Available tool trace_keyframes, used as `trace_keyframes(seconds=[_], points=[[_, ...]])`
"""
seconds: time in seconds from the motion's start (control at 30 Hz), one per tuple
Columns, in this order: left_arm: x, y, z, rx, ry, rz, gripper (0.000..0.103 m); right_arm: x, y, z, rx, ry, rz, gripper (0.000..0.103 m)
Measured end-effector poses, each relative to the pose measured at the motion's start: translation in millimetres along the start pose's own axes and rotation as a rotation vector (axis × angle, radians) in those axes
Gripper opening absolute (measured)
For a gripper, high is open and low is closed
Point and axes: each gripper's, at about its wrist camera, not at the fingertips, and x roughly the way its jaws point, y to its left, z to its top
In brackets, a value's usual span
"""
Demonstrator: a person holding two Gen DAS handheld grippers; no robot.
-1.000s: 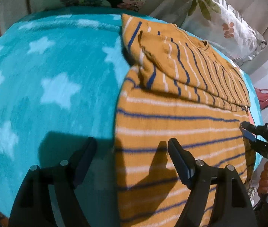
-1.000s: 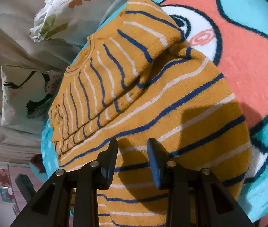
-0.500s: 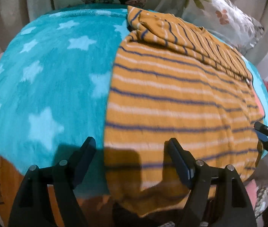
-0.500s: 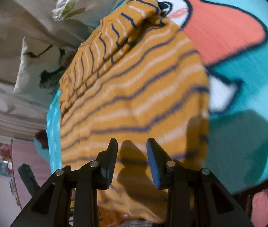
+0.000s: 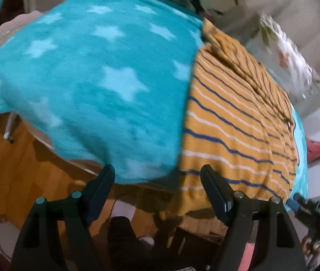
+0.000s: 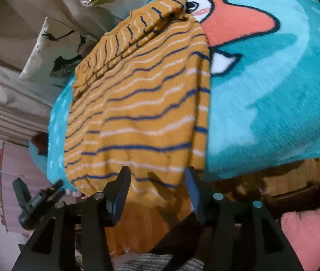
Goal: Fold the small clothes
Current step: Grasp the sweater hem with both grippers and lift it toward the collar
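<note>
A mustard sweater (image 5: 232, 122) with blue and white stripes lies on a teal star blanket (image 5: 96, 85), its sleeves folded over near the collar and its hem hanging over the near edge. It also shows in the right wrist view (image 6: 137, 103). My left gripper (image 5: 157, 178) is open and empty, just off the bed edge by the hem's left corner. My right gripper (image 6: 156, 180) is open and empty, its jaws either side of the hem's right part. The left gripper (image 6: 42, 198) shows at lower left of the right wrist view.
Floral pillows (image 6: 53, 52) and a curtain lie beyond the sweater. The blanket has a coral cartoon print (image 6: 234, 20) to the sweater's right. A wooden bed side (image 5: 24, 158) drops below the blanket edge. A pink cushion (image 6: 309, 232) sits at lower right.
Both grippers pulled back toward the near bed edge, down to the sweater's hem. The right gripper's jaws opened wider. The sweater stayed in place.
</note>
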Motion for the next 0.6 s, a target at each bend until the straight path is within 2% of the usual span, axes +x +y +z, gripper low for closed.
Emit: trace_keyframes(seconds=[0.2, 0.47, 0.6], points=[[1, 4, -4, -0.008, 0.007, -0.024, 0.077, 9, -17, -11, 0.032, 0.019, -0.029, 0.055], [41, -27, -25, 0.092, 0.080, -0.106, 0.077, 7, -25, -1, -0.003, -0.026, -0.091, 0.055], [58, -32, -29, 0.090, 0.117, -0.144, 0.077, 17, -24, 4, -0.011, -0.013, -0.090, 0.055]])
